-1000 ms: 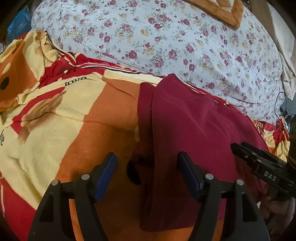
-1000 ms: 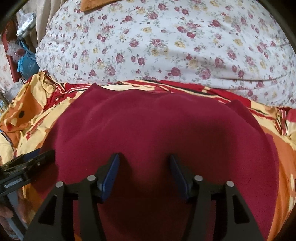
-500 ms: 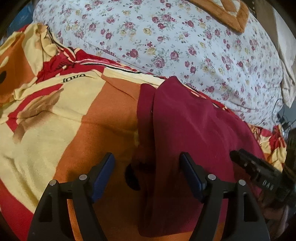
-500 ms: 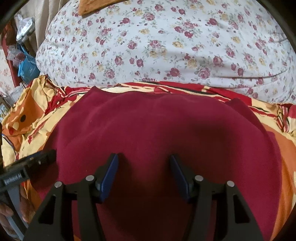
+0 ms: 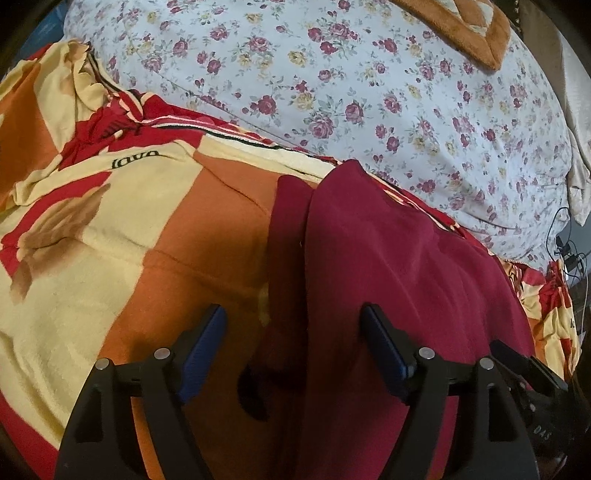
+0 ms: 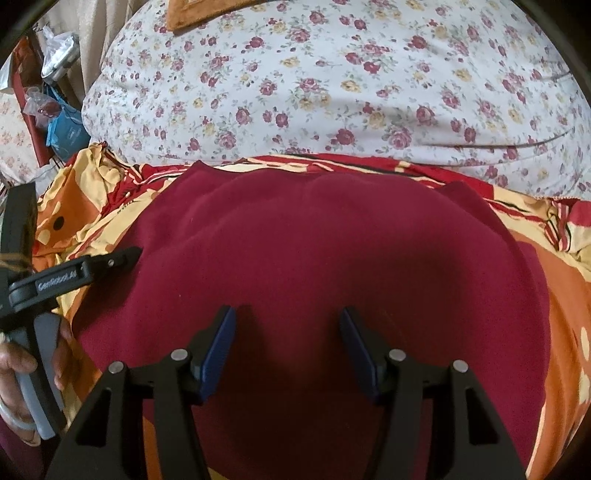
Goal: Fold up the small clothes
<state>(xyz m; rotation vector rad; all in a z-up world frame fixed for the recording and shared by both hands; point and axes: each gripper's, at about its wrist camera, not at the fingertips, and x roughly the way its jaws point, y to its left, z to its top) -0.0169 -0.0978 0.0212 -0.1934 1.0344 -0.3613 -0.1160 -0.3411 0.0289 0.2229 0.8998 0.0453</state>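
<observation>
A dark red garment [image 6: 314,258] lies spread on an orange, yellow and red blanket [image 5: 110,236]. In the left wrist view the garment [image 5: 388,266] shows a folded layer along its left edge. My left gripper [image 5: 293,332] is open and empty, straddling that left edge just above the cloth. My right gripper [image 6: 288,339] is open and empty over the garment's near middle. The left gripper also shows at the left of the right wrist view [image 6: 74,275], and the right gripper's body shows at the lower right of the left wrist view [image 5: 535,391].
A big floral-print pillow [image 6: 332,85] lies behind the blanket. An orange cushion [image 5: 476,29] rests on it. Bags and clutter [image 6: 55,107] stand at the far left. Cables [image 5: 569,251] hang at the right.
Both grippers have pulled back and risen slightly from the garment. The right gripper has slid lower in the left wrist view. The garment lies unchanged.
</observation>
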